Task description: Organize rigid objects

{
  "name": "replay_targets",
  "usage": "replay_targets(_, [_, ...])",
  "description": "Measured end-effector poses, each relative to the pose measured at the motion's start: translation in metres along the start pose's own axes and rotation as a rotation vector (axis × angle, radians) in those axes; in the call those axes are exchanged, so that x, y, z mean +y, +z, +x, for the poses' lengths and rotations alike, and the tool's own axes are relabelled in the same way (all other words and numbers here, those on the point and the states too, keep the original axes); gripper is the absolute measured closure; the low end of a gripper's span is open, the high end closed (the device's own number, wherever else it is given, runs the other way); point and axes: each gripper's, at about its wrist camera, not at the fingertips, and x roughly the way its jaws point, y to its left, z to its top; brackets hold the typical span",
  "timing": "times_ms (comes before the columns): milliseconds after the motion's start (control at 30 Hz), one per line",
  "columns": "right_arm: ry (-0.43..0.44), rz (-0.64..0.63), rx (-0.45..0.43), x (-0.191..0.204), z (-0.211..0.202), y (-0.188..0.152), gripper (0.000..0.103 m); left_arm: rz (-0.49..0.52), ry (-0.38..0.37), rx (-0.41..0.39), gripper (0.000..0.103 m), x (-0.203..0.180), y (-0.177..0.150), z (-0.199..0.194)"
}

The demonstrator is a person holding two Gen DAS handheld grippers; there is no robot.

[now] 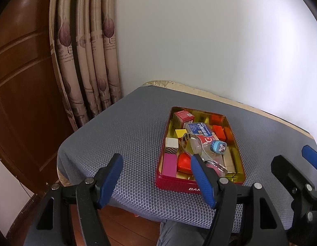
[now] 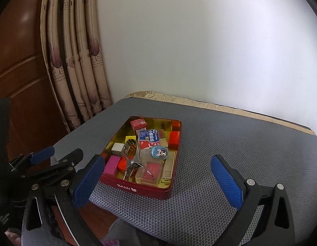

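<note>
Red tin (image 2: 138, 188), two orange blocks (image 1: 220, 132)

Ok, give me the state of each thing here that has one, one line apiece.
Tin: lid off, flat on the mat, full of small things.
Left gripper: open, empty, short of the tin.
Right gripper: open, empty, short of the tin.
Blue box: closed, lying on the pile.
Red box: closed, at the far corner.
Clip: lying on top.

White wall (image 1: 199, 41) — leaf-print curtain (image 1: 86, 51)
</note>
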Motion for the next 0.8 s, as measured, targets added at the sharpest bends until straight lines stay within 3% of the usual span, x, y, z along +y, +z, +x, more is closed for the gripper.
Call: replay_targets(800, [0.019,0.004,0.019,0.0036,0.0019,0.0001,0.0,-0.002,-0.011,0.027,0.033,-0.0038,-0.0014,0.0043])
